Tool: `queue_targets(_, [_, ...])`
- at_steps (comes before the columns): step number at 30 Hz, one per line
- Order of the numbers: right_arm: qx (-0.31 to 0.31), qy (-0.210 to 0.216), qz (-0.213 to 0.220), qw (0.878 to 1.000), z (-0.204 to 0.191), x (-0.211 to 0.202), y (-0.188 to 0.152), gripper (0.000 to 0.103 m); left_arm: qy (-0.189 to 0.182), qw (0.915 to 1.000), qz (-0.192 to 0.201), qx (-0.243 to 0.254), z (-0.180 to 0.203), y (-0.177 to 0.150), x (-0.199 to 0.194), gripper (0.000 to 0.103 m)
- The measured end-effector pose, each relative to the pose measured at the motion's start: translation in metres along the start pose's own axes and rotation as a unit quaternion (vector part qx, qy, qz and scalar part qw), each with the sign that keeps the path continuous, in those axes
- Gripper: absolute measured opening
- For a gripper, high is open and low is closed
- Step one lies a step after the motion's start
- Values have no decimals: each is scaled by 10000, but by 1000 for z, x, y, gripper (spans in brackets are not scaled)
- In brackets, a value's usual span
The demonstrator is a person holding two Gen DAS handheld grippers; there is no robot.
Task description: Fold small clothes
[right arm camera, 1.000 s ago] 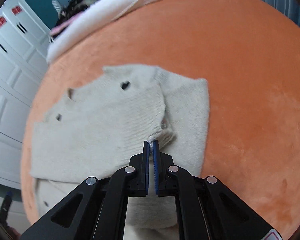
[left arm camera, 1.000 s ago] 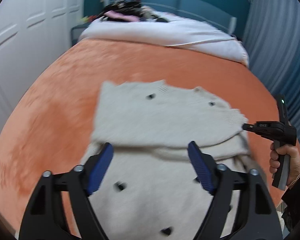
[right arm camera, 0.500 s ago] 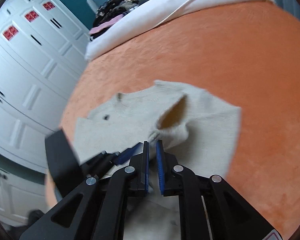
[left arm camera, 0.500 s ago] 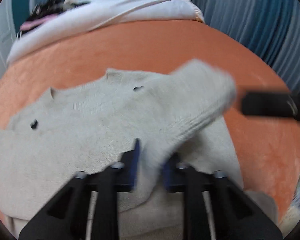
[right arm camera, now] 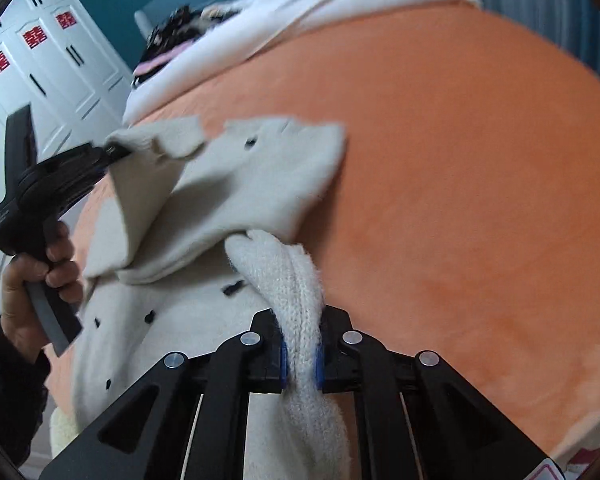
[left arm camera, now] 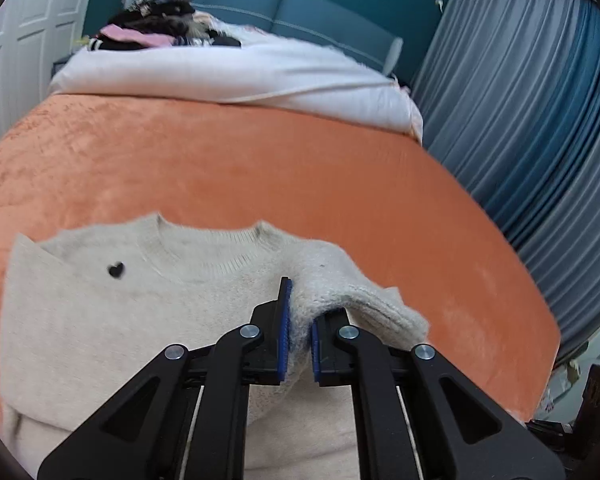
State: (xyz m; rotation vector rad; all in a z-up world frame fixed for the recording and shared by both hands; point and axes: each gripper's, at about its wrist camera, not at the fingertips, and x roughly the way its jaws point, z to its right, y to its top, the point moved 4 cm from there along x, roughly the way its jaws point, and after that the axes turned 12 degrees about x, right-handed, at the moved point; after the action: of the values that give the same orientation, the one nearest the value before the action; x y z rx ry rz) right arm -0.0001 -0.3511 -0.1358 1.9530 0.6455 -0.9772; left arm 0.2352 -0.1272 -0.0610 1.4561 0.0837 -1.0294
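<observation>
I have the cream sweater lying on the orange bed cover, neckline toward the far end of the bed, small black hearts dotted over the knit. My left hand-held gripper is clamped narrow on a fold of the sweater beside the collar, its blue pads pressing the wool from both sides. In the right wrist view that same left hand-held gripper shows at the left, held in a hand with a dark sleeve, lifting a cuff or corner off the bed so the cloth drapes below it. My right hand-held gripper has just been closing and now pinches a thick ribbed roll of the sweater between its 2 fingers. A white duvet and a pile of dark clothes sit at the head of the bed, beside blue curtains.
</observation>
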Motion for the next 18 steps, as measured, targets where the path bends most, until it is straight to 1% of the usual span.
queue_targets(1, [-67,-254,-164,9995,10,12,-8,13,28,10000,43,-63,-6,2,-6,7])
queue_targets(2, [-176,-735,-629,9952,26,39,-23,16,34,9999,31,-116,-11,1,-7,7])
queue_targets(3, [-277,-1129,-1051,9876,39,60,-36,21,55,9998,-12,-192,-18,0,-8,7])
queue_targets(4, [-257,-1058,-951,9895,43,61,-39,18,92,9996,-59,-269,-24,-2,-8,7])
queue_targets(5, [-91,-988,-695,9926,40,47,-31,24,95,9994,-73,-322,-28,-4,-11,7])
queue_targets(6, [-10,-1024,-452,9937,34,34,-21,28,101,9993,-38,-355,-32,-5,-16,7])
queue_targets(7, [-68,-1012,-105,9948,22,20,-10,33,130,9992,14,-366,-36,-5,-21,7])
queue_targets(8, [-254,-912,174,9954,6,9,-1,42,126,9991,77,-391,-38,-4,-28,7])
queue_targets(9, [-577,-678,260,9957,-22,5,7,47,105,9989,164,-438,-41,-2,-35,7])
queue_targets(11, [-1135,-216,143,9932,-70,13,11,51,99,9980,342,-524,-47,5,-50,7])
queue_targets(12, [-1503,29,74,9886,-100,24,8,53,96,9972,469,-573,-51,9,-59,7])
queue_targets(13, [-1869,207,24,9822,-130,36,1,62,109,9965,577,-602,-54,13,-69,7])
queue_targets(14, [-2237,356,-19,9740,-156,50,-6,67,129,9957,679,-619,-57,18,-78,7])
queue_targets(16, [-2993,441,-156,9530,-210,90,-23,67,187,9940,878,-626,-63,29,-99,8])
queue_targets(18, [-3519,445,-375,9342,-251,132,-40,66,283,9922,1064,-584,-71,40,-122,8])
